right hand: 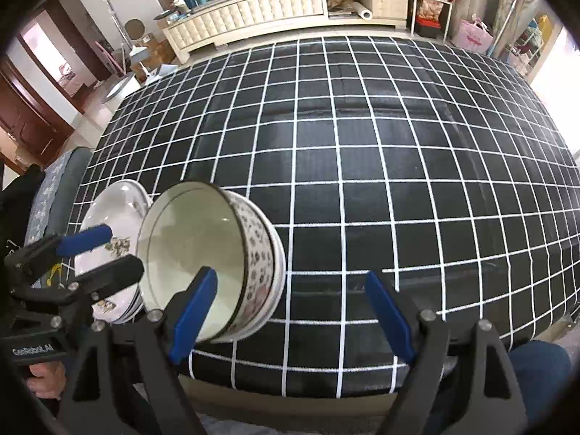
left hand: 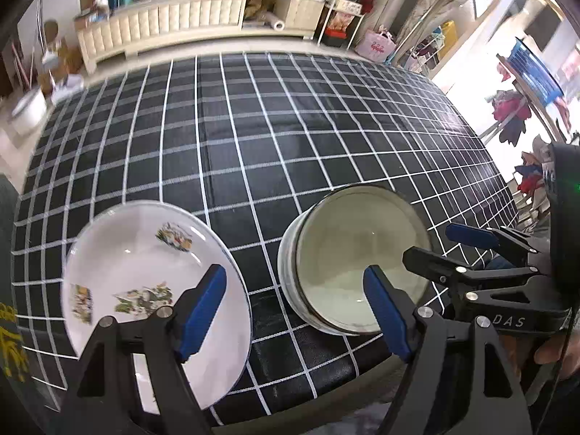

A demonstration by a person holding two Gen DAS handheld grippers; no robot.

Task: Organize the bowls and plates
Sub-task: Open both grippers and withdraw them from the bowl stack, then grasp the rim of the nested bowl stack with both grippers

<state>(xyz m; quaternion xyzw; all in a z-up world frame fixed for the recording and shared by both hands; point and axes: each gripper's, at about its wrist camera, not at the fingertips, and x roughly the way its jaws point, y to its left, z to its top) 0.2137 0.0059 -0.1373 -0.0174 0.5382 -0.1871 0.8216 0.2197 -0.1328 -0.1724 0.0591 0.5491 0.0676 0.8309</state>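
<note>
A white plate with flower prints (left hand: pixel 145 264) lies near the front edge of the black grid-cloth table (left hand: pixel 290 127), and in the right wrist view it tops a small stack of plates (right hand: pixel 108 214). Right of it stand nested bowls (left hand: pixel 355 253), pale inside and flower-patterned outside (right hand: pixel 203 253). My left gripper (left hand: pixel 295 311) is open, one pad over the plate's right rim and the other over the bowl. My right gripper (right hand: pixel 291 319) is open too, its left pad over the bowl and bare cloth in its gap. Each gripper shows in the other's view, the right gripper (left hand: pixel 449 250) and the left gripper (right hand: pixel 125 248).
The table (right hand: pixel 362 145) stretches far back and right. Behind it stands a cream cabinet (right hand: pixel 275 3) loaded with clutter. A grey chair (right hand: pixel 54 188) sits at the table's left end. A person's jeans-clad leg (right hand: pixel 536 369) is at the front edge.
</note>
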